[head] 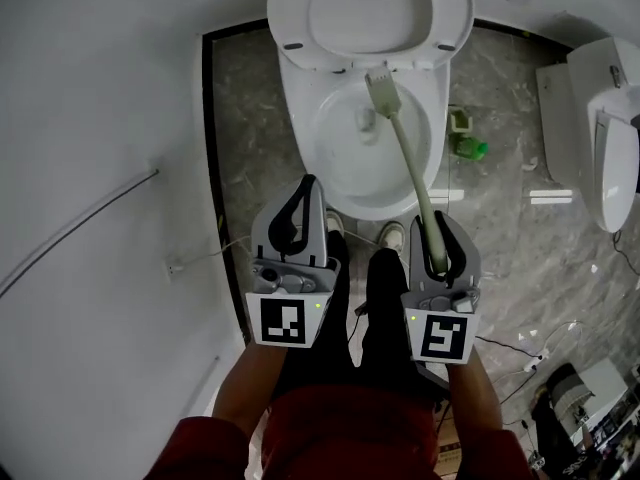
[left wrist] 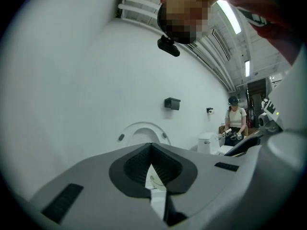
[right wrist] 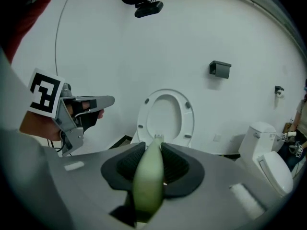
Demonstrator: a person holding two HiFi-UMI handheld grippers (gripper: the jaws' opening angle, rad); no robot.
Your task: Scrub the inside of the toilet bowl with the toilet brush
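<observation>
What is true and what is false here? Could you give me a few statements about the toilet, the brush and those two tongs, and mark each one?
1. The right tongs hold the toilet brush by its handle. True.
2. The left tongs grip a sponge. False: they are shut with nothing between them.
3. The seat is lowered over the bowl. False: it is raised.
4. The brush's head is at the back of the bowl. True.
5. A second toilet stands off to the right. True.
</observation>
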